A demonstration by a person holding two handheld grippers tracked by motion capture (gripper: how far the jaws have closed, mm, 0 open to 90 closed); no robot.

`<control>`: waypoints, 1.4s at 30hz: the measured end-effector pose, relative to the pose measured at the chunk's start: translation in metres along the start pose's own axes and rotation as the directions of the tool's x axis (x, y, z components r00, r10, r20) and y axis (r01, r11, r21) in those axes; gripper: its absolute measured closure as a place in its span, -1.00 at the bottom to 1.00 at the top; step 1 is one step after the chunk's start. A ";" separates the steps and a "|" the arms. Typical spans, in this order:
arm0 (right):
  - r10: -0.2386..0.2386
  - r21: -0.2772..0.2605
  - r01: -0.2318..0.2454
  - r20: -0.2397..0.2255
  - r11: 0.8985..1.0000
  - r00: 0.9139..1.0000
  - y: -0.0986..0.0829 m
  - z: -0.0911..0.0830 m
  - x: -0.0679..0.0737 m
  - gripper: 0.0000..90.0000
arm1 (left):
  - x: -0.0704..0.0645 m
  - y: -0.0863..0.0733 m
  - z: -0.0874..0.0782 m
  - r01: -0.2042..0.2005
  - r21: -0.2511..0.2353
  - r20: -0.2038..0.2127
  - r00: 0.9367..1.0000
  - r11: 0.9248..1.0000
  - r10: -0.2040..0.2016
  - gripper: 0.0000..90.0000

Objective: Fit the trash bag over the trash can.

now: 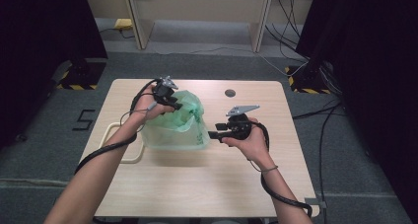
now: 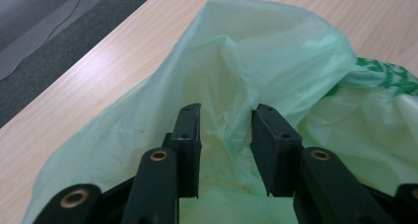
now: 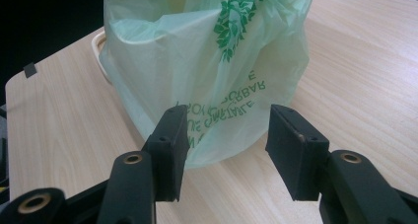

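Two grippers work one green plastic bag [image 1: 177,128], which stands near the middle of the wooden table [image 1: 207,184]. The left gripper [image 1: 172,104] sits at the bag's upper left rim, jaws parted narrowly around a fold of film, not clamped. The right gripper [image 1: 213,134] is just right of the bag, jaws wide and holding nothing. A cream tray [image 1: 111,135] lies left of the bag.

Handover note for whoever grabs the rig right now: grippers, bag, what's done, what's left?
Left gripper: jaws apart, a fold of the green plastic bag between them at its top, not clamped.
Right gripper: open, facing the bag's printed side, apart from it.
Bag stands on the table, draped over a cream container whose rim shows at its left.
Done: both grippers are at the bag.
Left, likely: close on the bag and handle it with both.
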State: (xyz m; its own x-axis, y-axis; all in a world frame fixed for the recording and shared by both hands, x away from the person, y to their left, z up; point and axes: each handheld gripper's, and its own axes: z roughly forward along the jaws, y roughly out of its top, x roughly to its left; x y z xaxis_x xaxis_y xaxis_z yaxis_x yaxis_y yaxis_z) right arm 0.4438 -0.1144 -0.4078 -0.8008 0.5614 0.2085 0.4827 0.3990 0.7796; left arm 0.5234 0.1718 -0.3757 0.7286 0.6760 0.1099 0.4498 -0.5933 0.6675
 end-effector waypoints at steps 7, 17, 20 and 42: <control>0.004 0.001 -0.004 -0.001 1.000 1.000 -0.001 0.000 0.000 0.12 | 0.004 -0.003 0.001 0.006 0.012 -0.050 0.999 1.000 -0.006 0.47; 0.004 0.006 -0.004 -0.007 1.000 1.000 -0.003 0.001 0.000 0.12 | 0.012 -0.008 -0.003 0.033 0.012 -0.073 0.997 0.999 -0.032 0.47; 0.004 0.007 -0.004 -0.008 1.000 1.000 -0.003 0.001 0.000 0.11 | 0.013 -0.010 -0.006 0.048 0.000 -0.064 0.997 0.999 -0.048 0.46; 0.007 0.011 -0.007 -0.009 1.000 1.000 -0.005 -0.001 0.000 0.14 | -0.020 0.009 -0.012 0.003 -0.056 0.131 0.991 0.998 0.004 0.52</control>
State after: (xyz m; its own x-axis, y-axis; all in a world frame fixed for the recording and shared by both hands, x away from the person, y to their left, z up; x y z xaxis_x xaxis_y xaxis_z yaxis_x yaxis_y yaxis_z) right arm 0.4407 -0.1172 -0.4114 -0.8009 0.5572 0.2193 0.4919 0.4033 0.7716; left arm 0.5069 0.1574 -0.3632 0.7919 0.6105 0.0152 0.4227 -0.5659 0.7079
